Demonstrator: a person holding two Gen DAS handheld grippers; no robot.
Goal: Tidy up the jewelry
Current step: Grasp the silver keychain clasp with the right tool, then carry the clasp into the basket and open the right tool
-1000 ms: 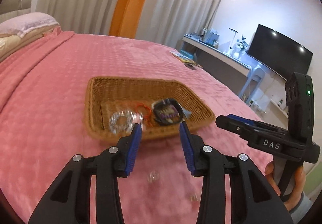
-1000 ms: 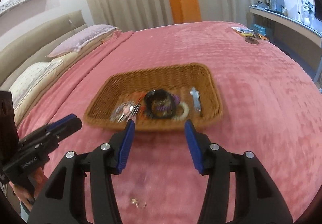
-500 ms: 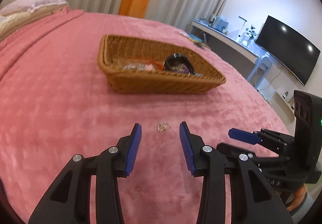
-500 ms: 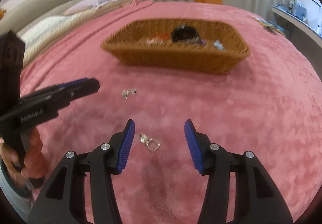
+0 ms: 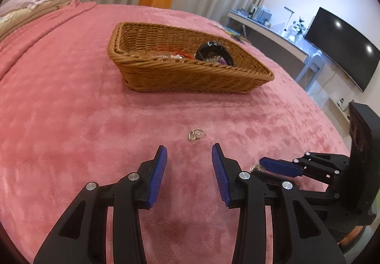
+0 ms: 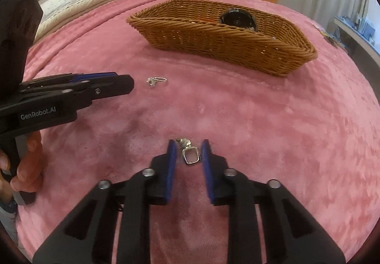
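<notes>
My right tongs (image 6: 188, 145), jaws just narrowed, bracket a silver buckle charm (image 6: 190, 156) low in the frame, pads not touching it. My left tongs (image 5: 189, 152) stand open, a small silver piece (image 5: 196, 134) just beyond. Above, the wicker basket (image 5: 180, 79) holds a black bangle (image 5: 215, 55) and orange cord.

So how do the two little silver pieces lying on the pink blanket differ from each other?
The piece by the right gripper is a rounded-rectangle silver ring lying between its blue pads, whose jaws have just been closing around it. The other silver piece is a smaller, tangled-looking cluster, lying just ahead of the left gripper, whose jaws stand wider apart with nothing between them. Both are shiny metal and both lie outside the wicker basket.
</notes>
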